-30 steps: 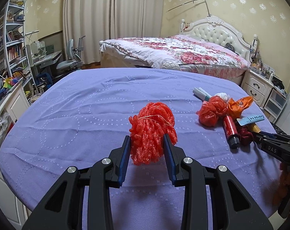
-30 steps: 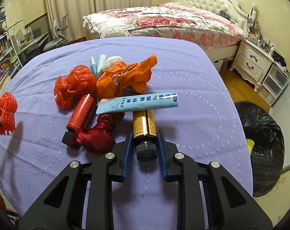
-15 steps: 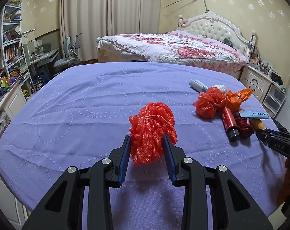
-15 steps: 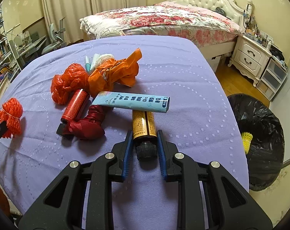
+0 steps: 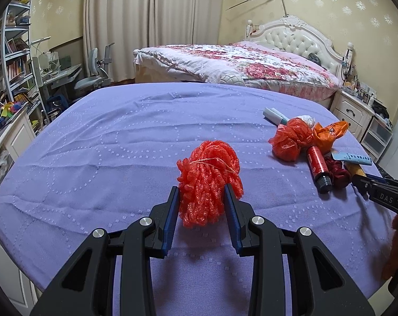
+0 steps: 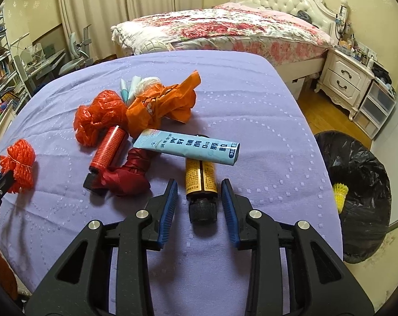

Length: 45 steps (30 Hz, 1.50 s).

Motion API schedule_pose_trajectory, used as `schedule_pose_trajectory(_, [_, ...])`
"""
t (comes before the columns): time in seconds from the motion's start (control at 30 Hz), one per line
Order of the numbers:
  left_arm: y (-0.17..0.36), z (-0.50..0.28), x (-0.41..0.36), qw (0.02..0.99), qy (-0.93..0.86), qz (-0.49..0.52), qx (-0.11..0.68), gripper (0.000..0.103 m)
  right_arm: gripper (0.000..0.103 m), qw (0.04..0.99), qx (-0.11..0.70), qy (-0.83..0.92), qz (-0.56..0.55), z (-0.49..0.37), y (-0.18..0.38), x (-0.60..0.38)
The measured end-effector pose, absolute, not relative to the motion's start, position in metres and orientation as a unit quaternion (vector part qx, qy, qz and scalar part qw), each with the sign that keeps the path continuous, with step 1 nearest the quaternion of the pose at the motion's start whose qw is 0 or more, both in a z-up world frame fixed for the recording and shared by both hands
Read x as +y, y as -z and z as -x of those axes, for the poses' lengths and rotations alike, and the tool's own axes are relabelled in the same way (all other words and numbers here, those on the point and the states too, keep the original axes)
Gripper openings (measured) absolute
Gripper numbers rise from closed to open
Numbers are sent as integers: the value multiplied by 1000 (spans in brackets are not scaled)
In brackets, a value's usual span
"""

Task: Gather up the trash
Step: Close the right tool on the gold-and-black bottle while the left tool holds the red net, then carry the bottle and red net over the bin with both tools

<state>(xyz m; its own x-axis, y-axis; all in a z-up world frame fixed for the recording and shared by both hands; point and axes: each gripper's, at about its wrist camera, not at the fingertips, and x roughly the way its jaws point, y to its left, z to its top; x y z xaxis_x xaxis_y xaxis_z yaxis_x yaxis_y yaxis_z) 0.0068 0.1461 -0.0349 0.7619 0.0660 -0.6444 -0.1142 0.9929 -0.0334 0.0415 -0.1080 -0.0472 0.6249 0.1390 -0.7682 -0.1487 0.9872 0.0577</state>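
My left gripper (image 5: 201, 197) is shut on a red net bag (image 5: 208, 181) and holds it above the purple table (image 5: 120, 142); the bag also shows in the right wrist view (image 6: 18, 164). My right gripper (image 6: 199, 192) is open, its jaws on either side of an amber bottle with a black cap (image 6: 201, 184), apart from it. A blue tube box (image 6: 188, 150) lies across the bottle. Beside it lie a red cylinder (image 6: 108, 150), a dark red wad (image 6: 128, 176), a red plastic bag (image 6: 99, 117) and an orange bag (image 6: 162, 104).
A black-lined trash bin (image 6: 357, 192) stands on the floor right of the table, with a yellow item (image 6: 340, 192) inside. A bed (image 5: 233, 63) and a nightstand (image 6: 343, 79) stand beyond. Shelves and a desk (image 5: 14, 65) are at the left.
My right gripper's jaws have opened away from the amber bottle. My left gripper keeps the red net bag and has drifted slightly.
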Motion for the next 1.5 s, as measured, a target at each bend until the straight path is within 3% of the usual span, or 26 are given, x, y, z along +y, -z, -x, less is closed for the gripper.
schedule_pose_trajectory(0.1, [35,-7,147,937,-49,38,343,35,34,902,423,-84,4,-40,46,-108])
schedule_pose_trajectory(0.4, [34,-7,147,938,-49,36,341,35,47,911,406,-76,3,-46,33,-112])
schedule_pose_trajectory(0.7, [34,-8,147,938,-49,35,342,35,47,913,402,-74,12,-51,28,-112])
schedule_pose_trajectory(0.9, [36,-8,144,938,-46,32,342,35,24,908,407,-97,19,-48,28,-107])
schedule_pose_trajectory(1.5, [37,-6,146,938,-53,36,340,35,26,902,420,-100,16,-34,42,-110])
